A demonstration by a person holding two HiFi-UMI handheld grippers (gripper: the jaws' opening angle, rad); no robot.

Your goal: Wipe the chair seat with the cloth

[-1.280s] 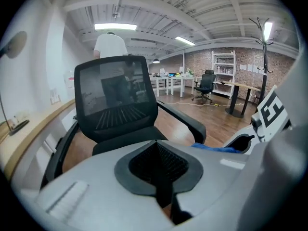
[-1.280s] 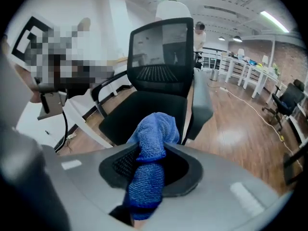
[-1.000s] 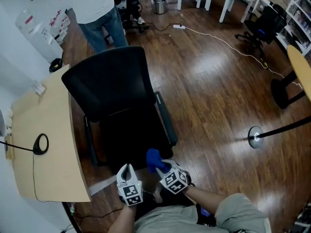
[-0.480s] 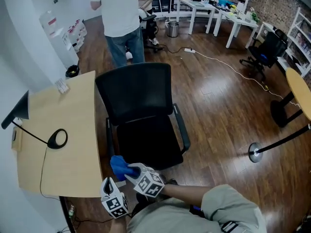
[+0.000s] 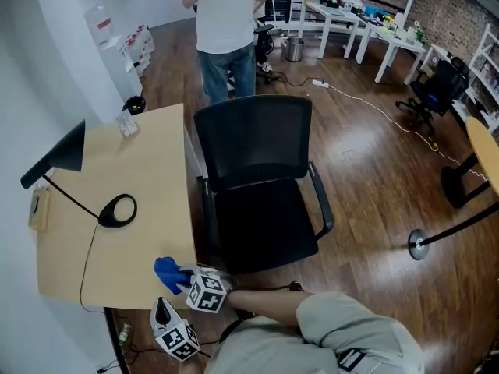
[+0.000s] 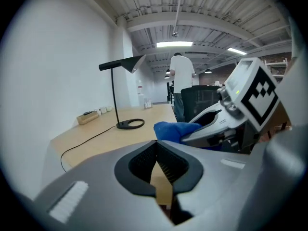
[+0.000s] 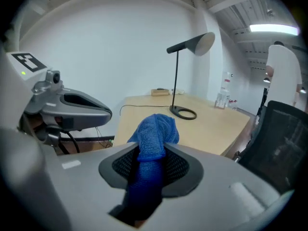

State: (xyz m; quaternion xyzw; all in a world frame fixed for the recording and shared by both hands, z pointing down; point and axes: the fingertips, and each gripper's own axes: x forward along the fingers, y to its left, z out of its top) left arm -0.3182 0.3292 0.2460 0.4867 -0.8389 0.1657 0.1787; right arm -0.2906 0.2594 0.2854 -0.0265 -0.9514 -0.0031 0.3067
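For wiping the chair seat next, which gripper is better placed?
Right: the right gripper is clamped on the blue cloth and sits nearer the chair seat; the left gripper is shut, empty, farther off.

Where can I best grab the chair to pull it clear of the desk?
Likely the armrest away from the desk: a slim bar with open floor beside it. Come from above, jaws across it. The other armrest sits close against the desk.

The bunched blue cloth (image 5: 167,272) is pinched in the right hand-held gripper (image 5: 184,277), off the black chair seat (image 5: 265,228).
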